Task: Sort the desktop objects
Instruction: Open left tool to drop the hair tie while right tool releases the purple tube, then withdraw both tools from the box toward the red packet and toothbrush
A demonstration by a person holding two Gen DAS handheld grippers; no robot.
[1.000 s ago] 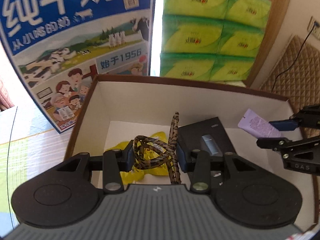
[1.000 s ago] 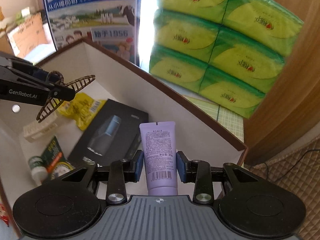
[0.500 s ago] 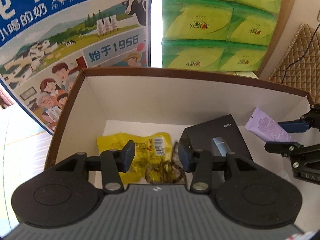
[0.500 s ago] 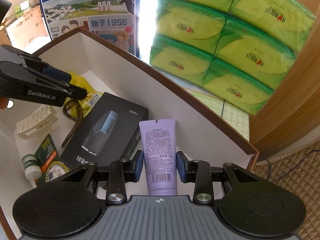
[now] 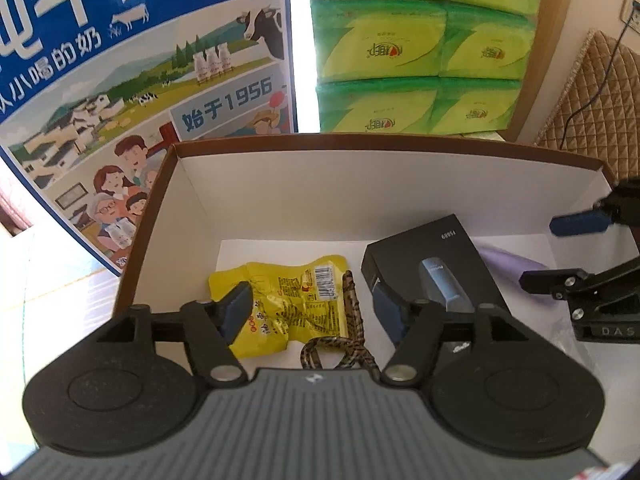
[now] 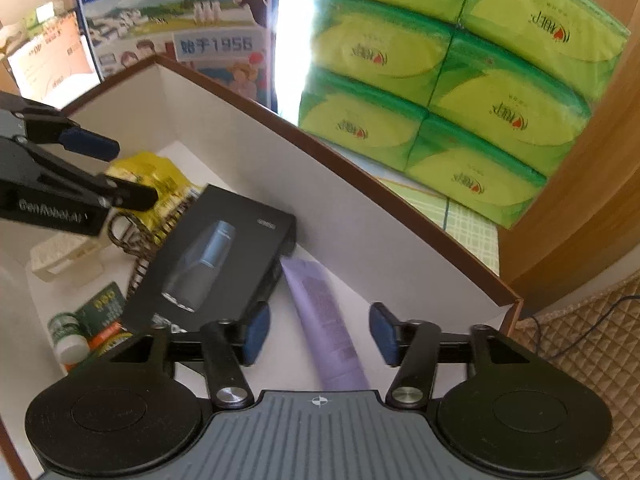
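Note:
A brown-rimmed white box (image 5: 360, 144) (image 6: 360, 168) holds the sorted items. My left gripper (image 5: 312, 312) hangs open over it, above a leopard-print hair clip (image 5: 348, 332) that lies on the box floor beside a yellow snack packet (image 5: 288, 304). My right gripper (image 6: 318, 334) is also open; a purple tube (image 6: 324, 320) lies loose below its fingers against the box wall, next to a black shaver box (image 6: 216, 256) (image 5: 436, 268). The right gripper's fingers (image 5: 576, 224) show at the right edge of the left wrist view, and the left gripper's fingers (image 6: 88, 144) at the left of the right wrist view.
Inside the box also lie a white comb-like piece (image 6: 60, 256), a small white bottle (image 6: 68, 336) and a green packet (image 6: 104, 308). Behind the box stand a blue milk carton (image 5: 140, 60) and stacked green tissue packs (image 5: 416, 48) (image 6: 448, 80). A quilted cushion (image 5: 600, 108) is at the right.
The left gripper opened and the hair clip dropped onto the box floor. The right gripper opened and the purple tube fell to the floor beside the shaver box.

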